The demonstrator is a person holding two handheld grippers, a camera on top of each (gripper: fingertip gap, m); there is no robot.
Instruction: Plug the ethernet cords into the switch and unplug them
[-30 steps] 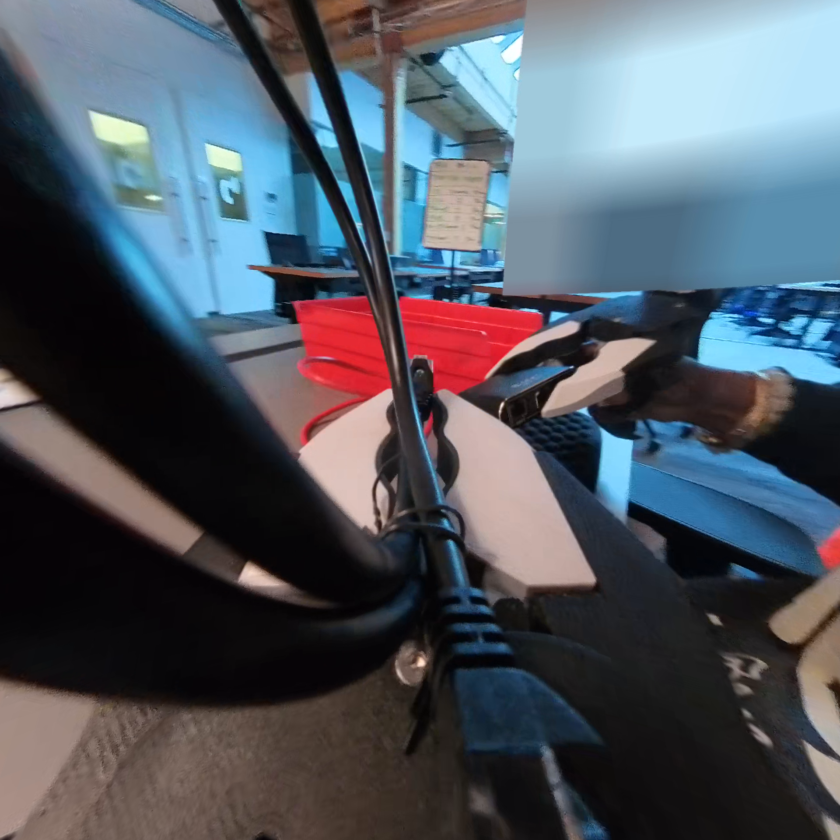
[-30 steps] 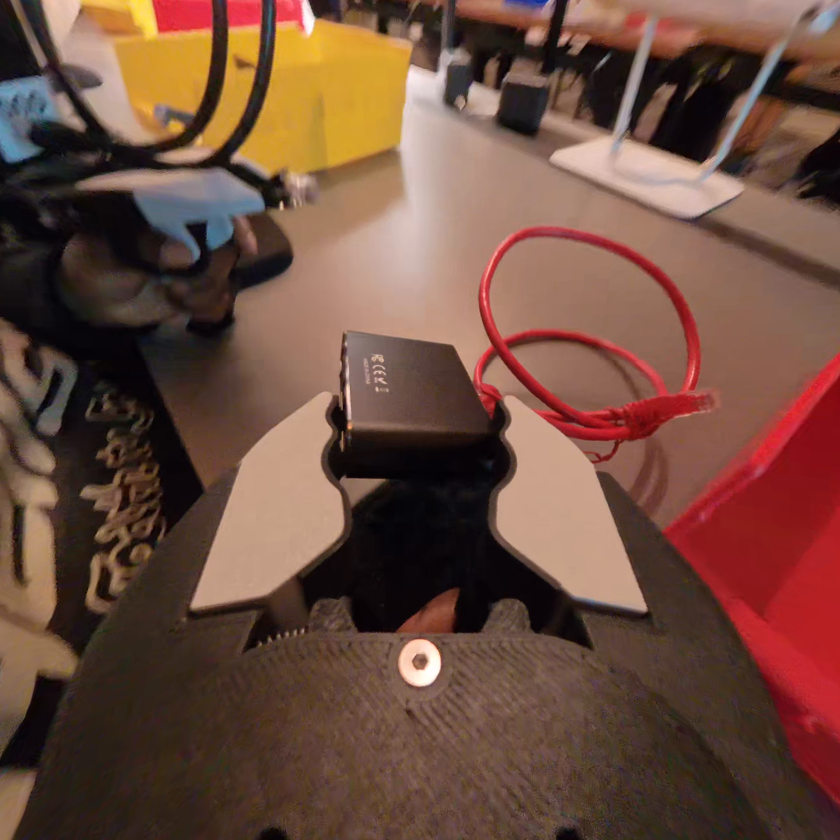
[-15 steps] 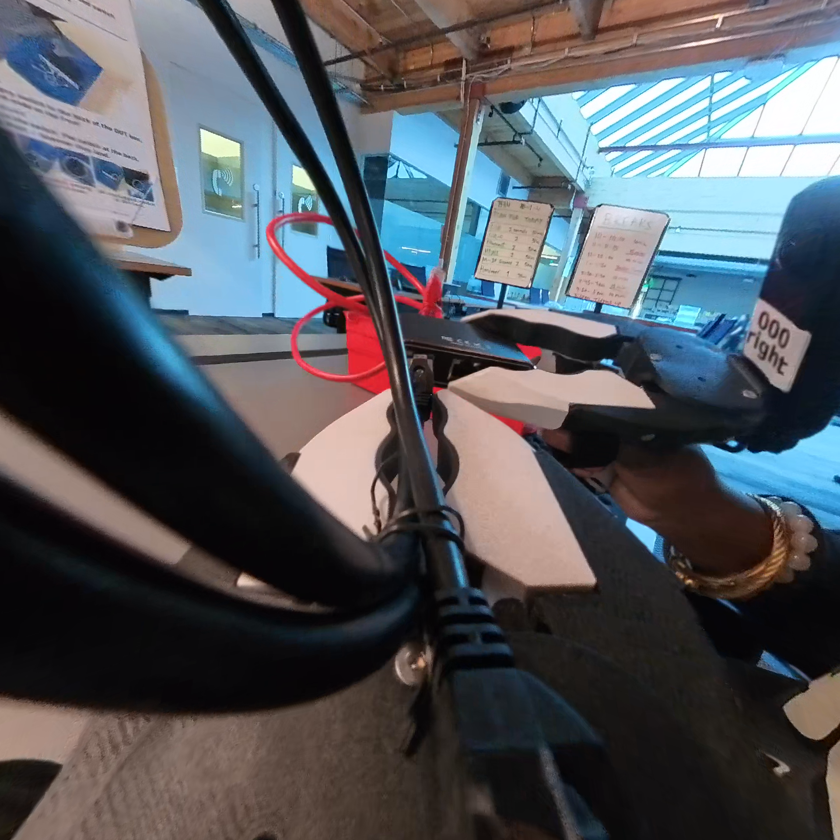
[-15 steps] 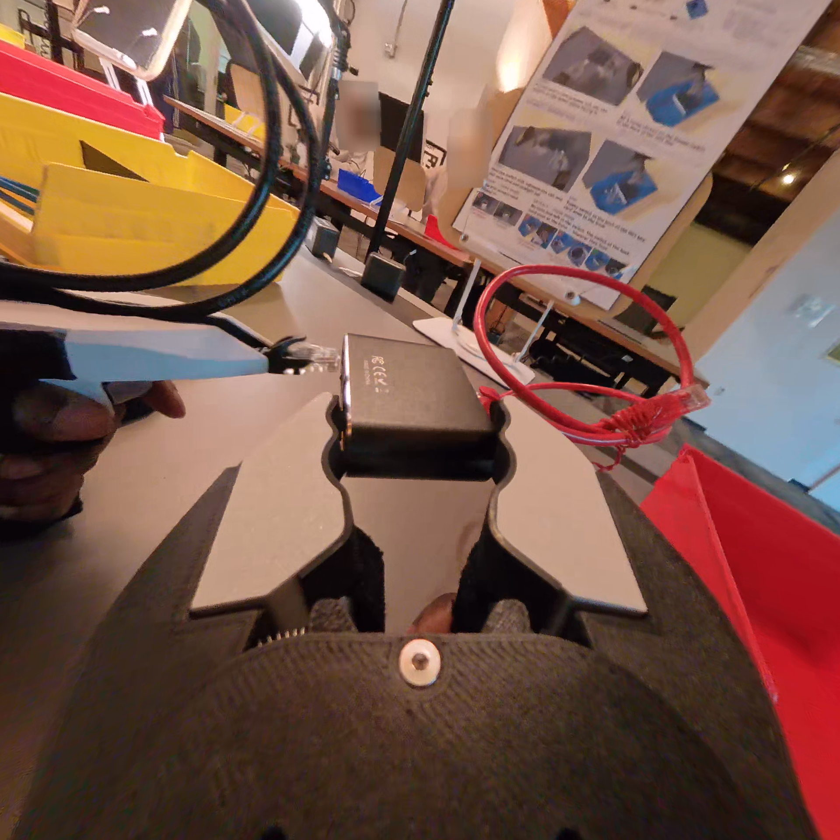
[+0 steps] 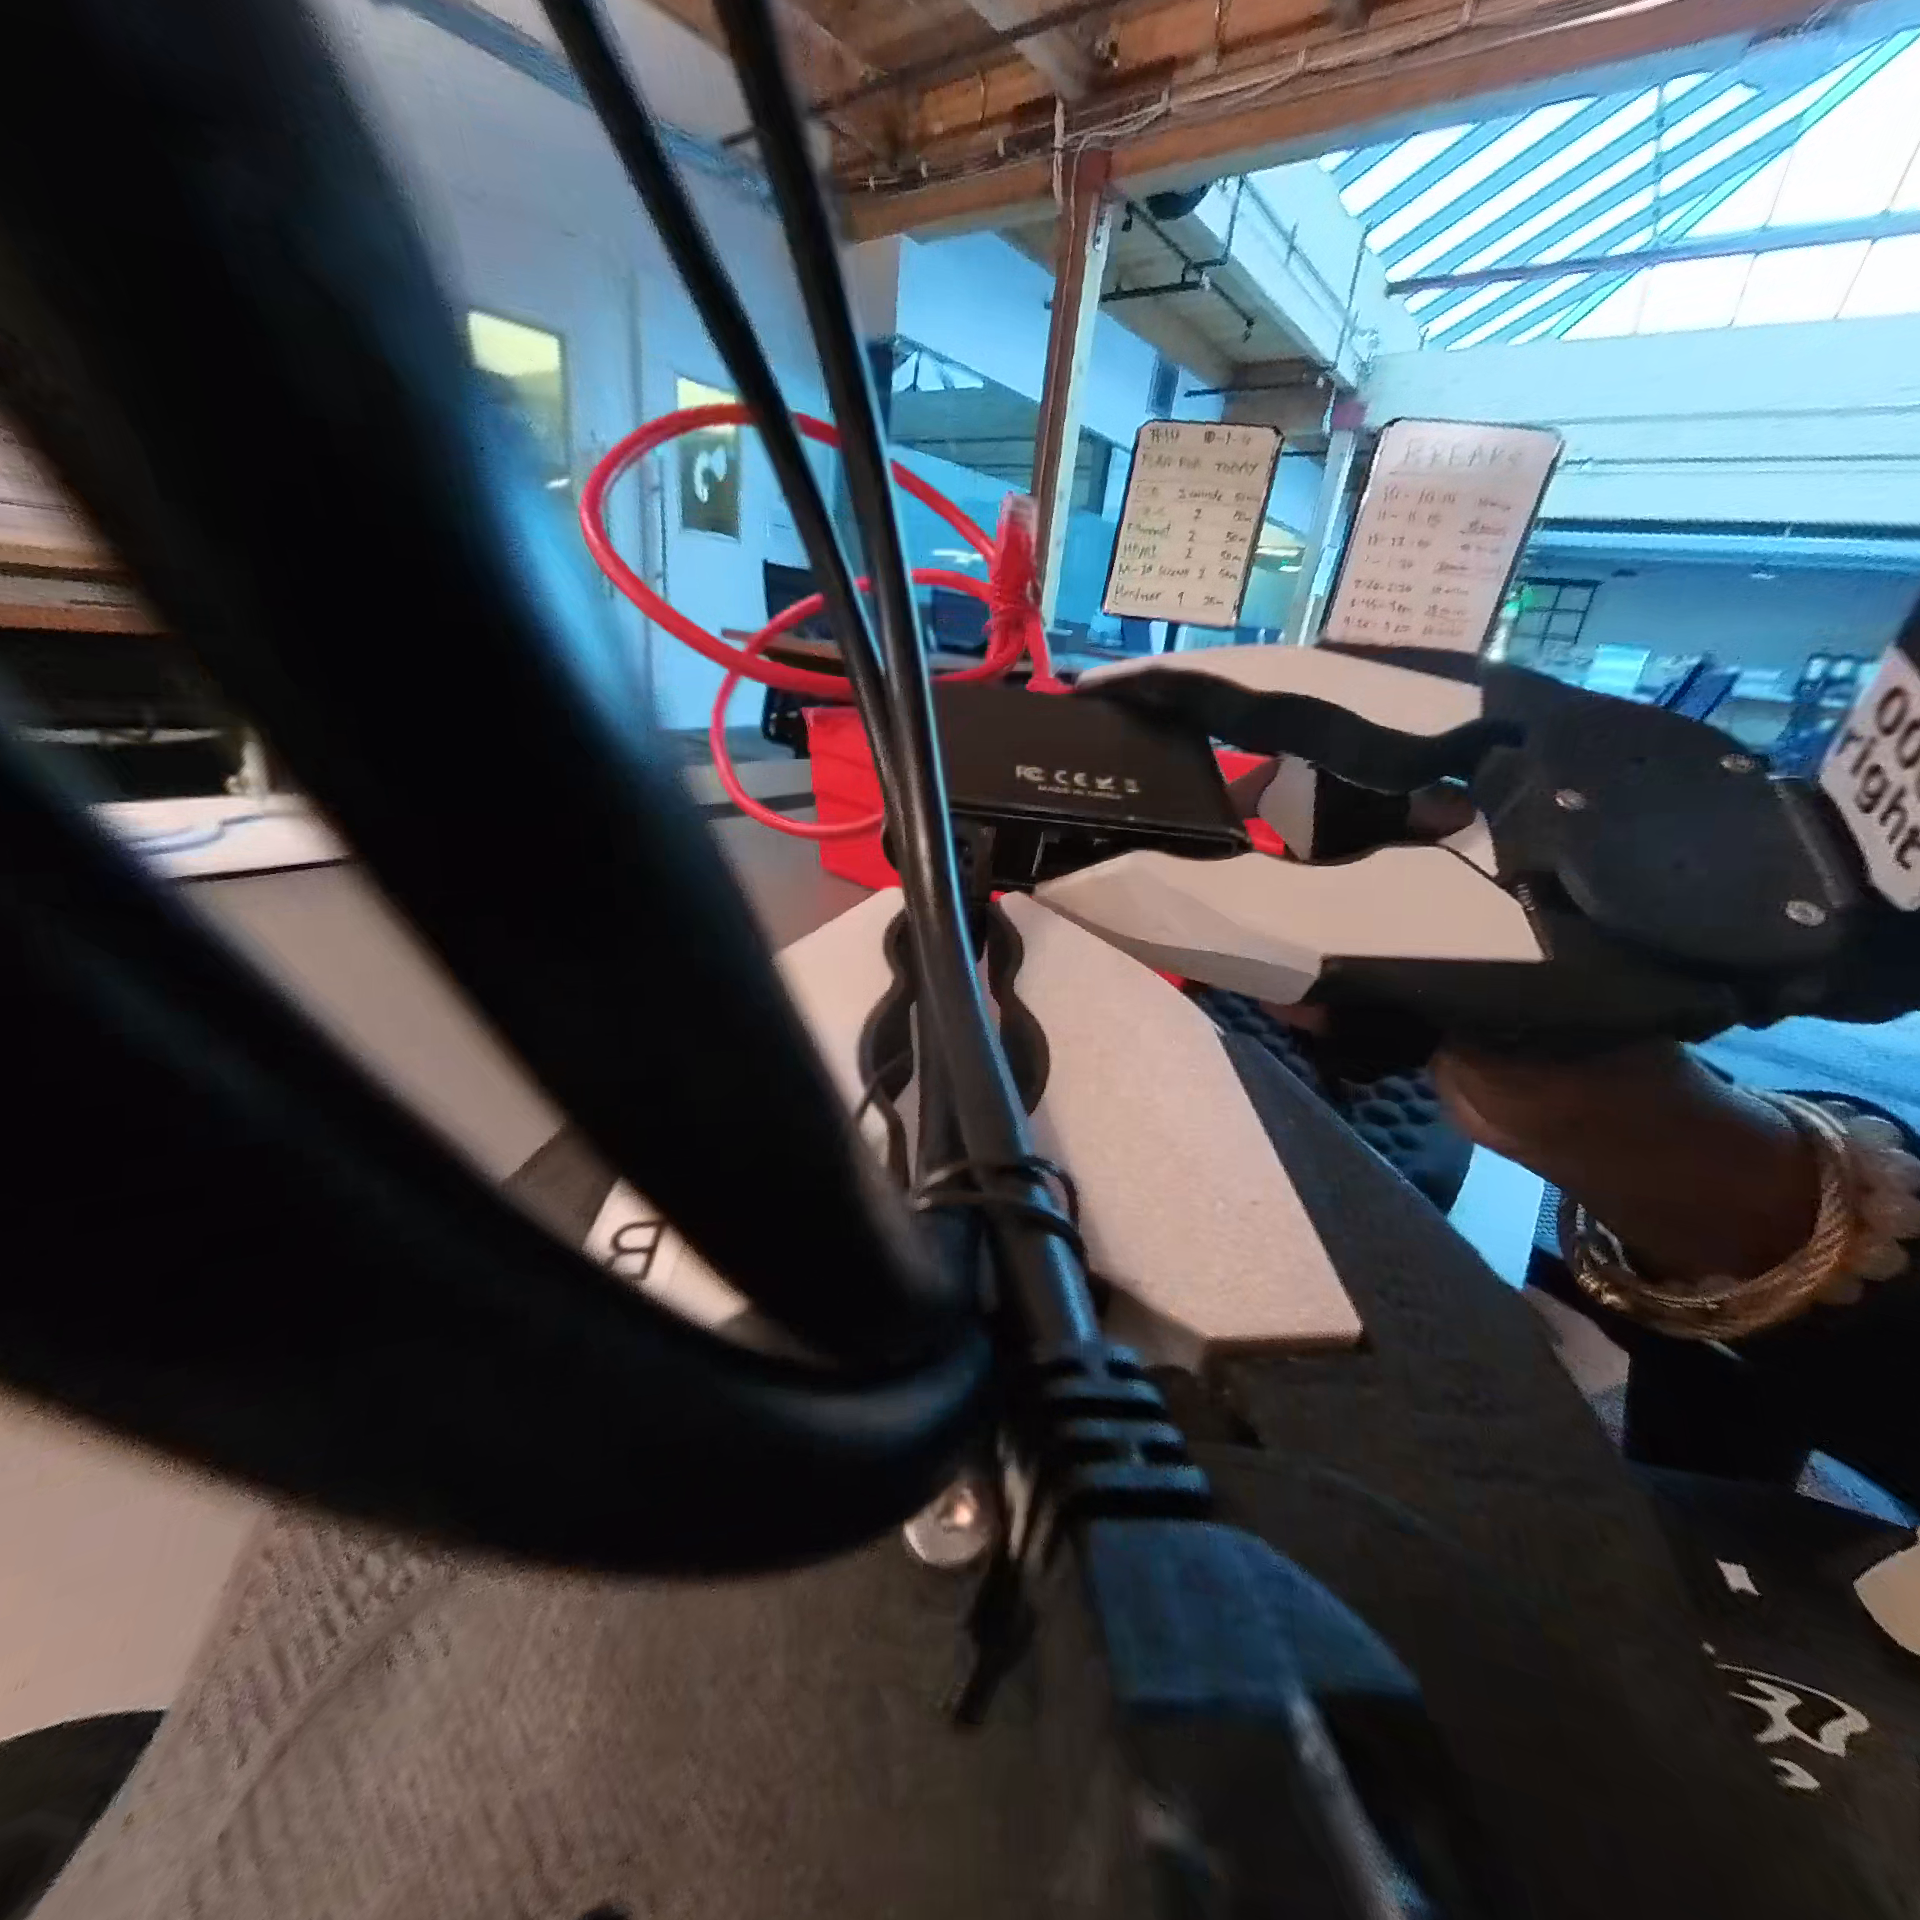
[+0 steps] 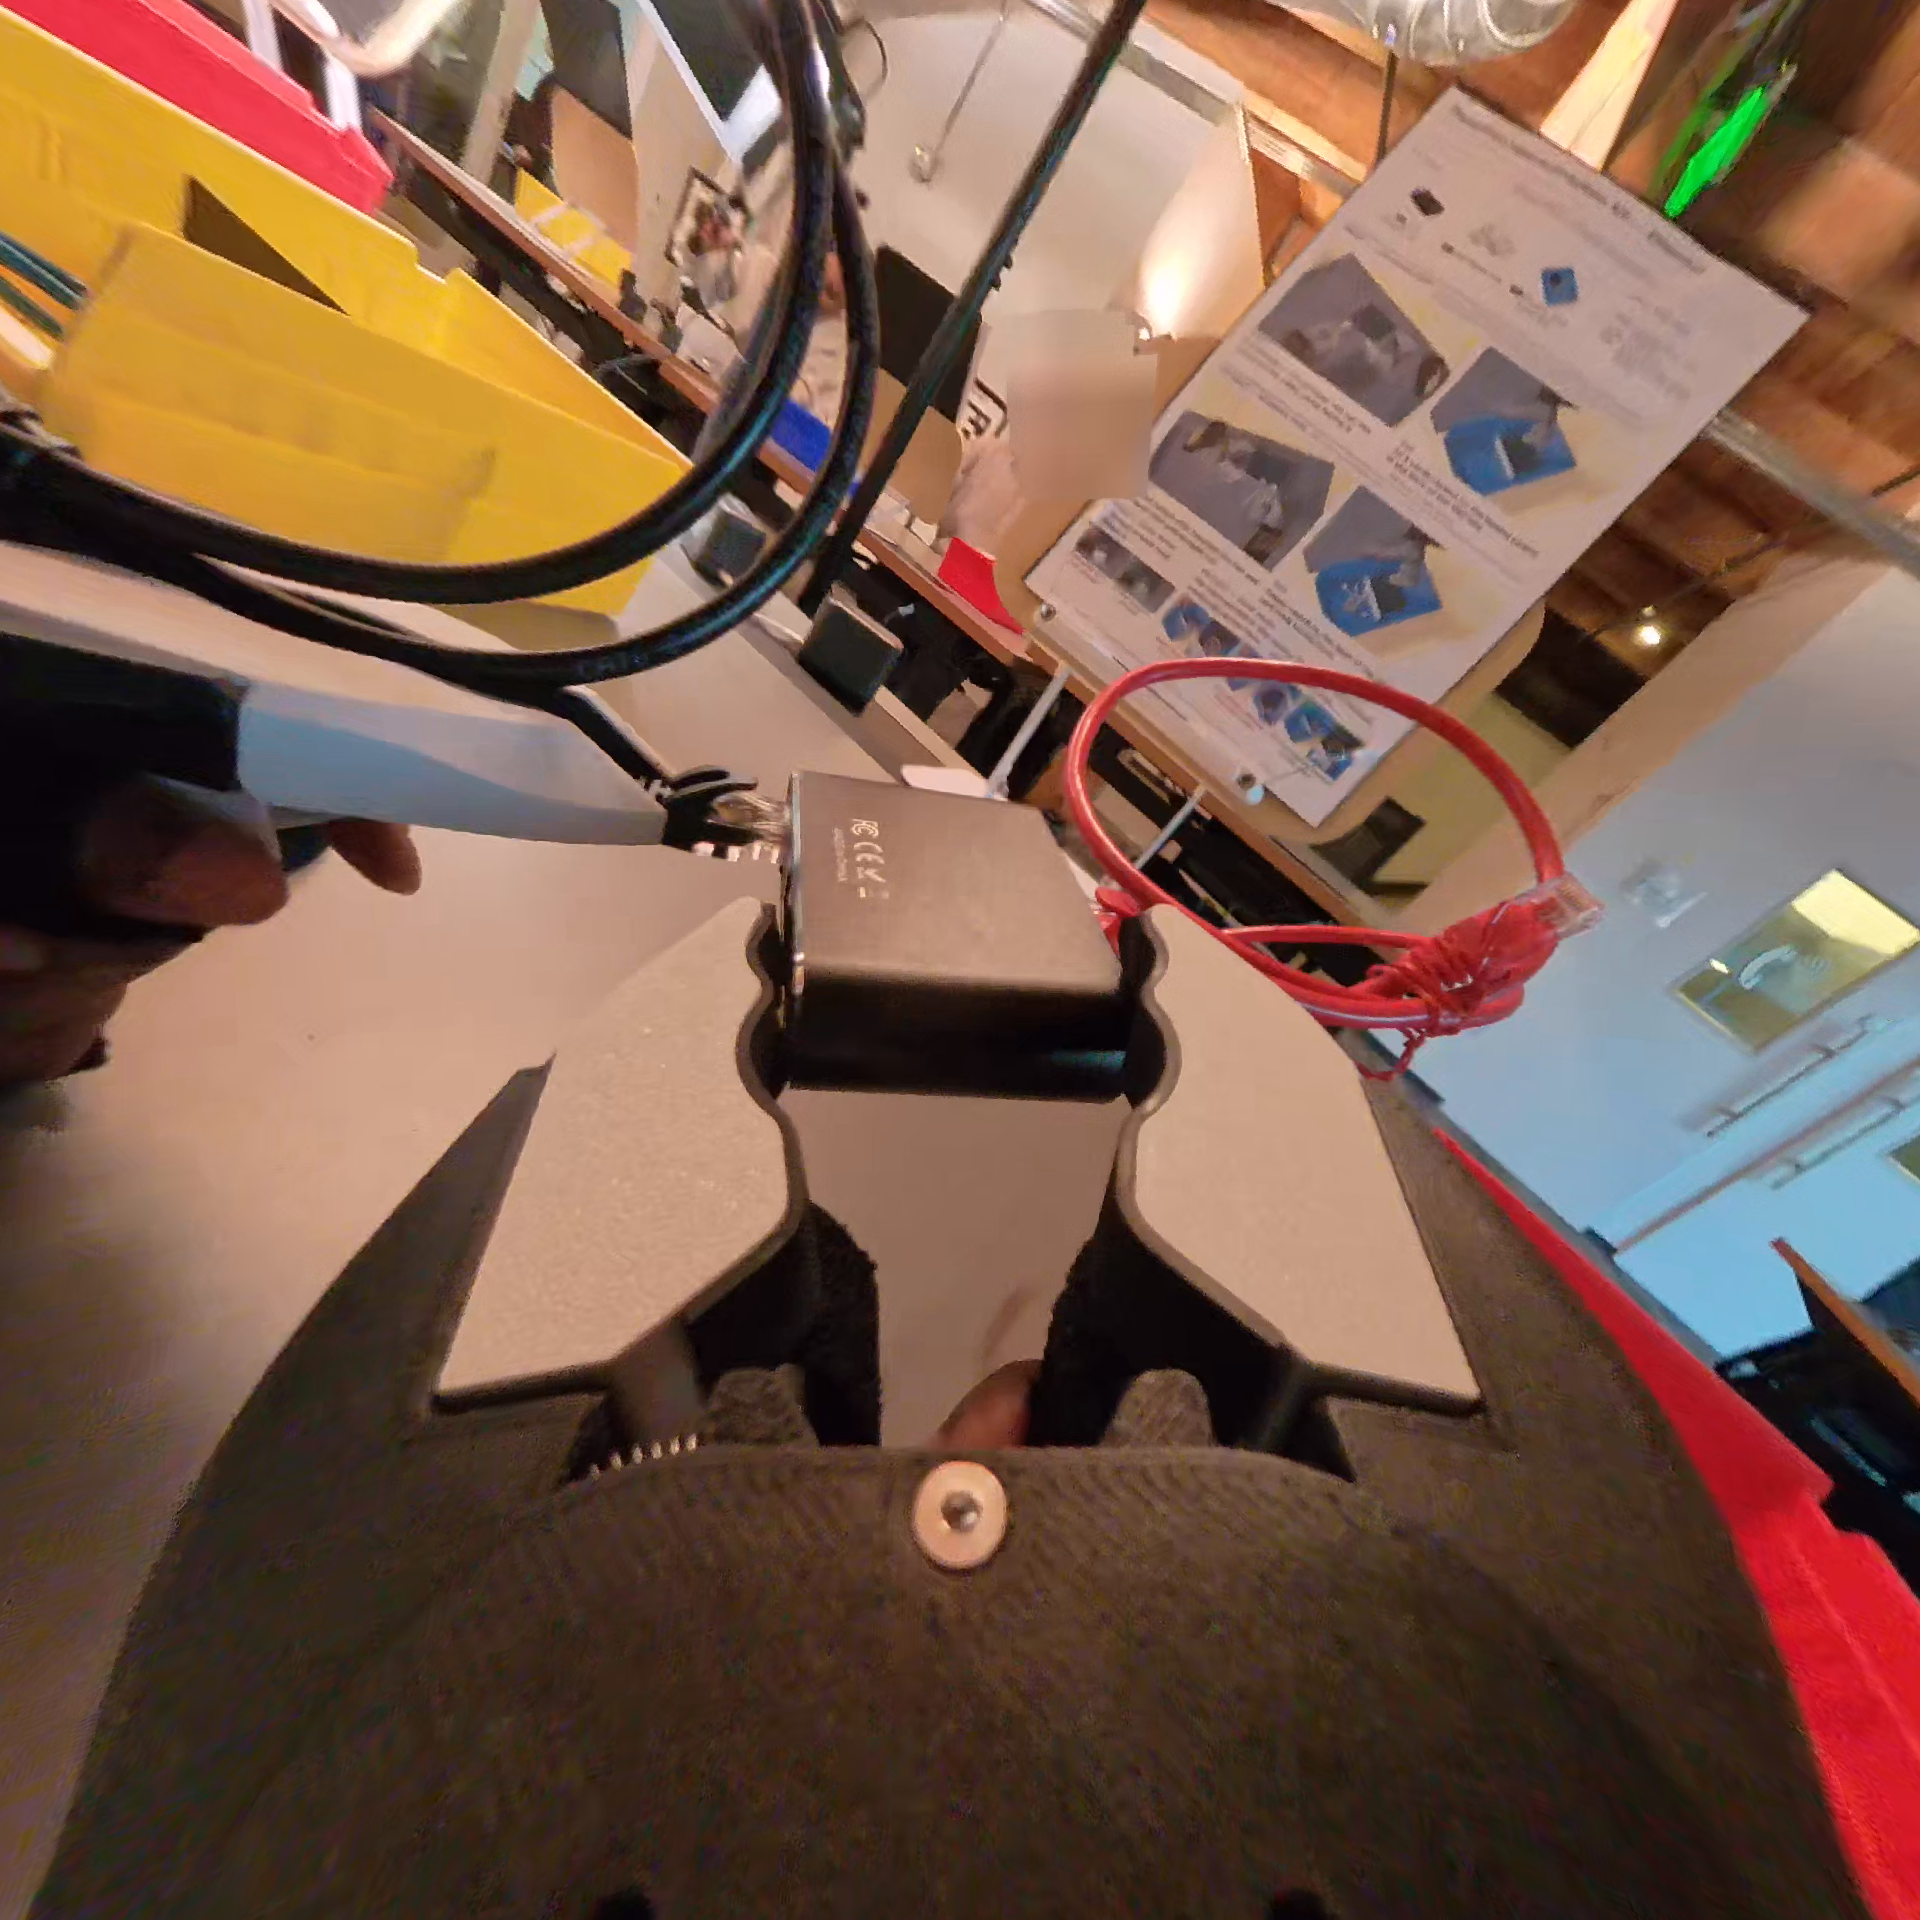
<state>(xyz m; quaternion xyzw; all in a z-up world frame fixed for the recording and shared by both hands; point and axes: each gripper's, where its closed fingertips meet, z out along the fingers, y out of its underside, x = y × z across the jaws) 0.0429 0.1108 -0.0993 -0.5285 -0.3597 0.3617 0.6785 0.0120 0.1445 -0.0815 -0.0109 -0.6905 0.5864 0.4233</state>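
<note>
Because the right tongs (image 6: 951, 1023) clamp the black switch (image 6: 940, 914) up off the bench (image 6: 312, 1039), the left tongs (image 5: 951, 920), pinching the black cord (image 6: 717, 816), can push its plug squarely against a side port.

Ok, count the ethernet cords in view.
2. The black cord is held in the left gripper, its plug at the switch. The red cord hangs coiled off the switch's far side. Others may be hidden.

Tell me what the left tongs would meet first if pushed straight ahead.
Probably the black switch: the black cord's plug in the left tongs already sits at its port face.
</note>
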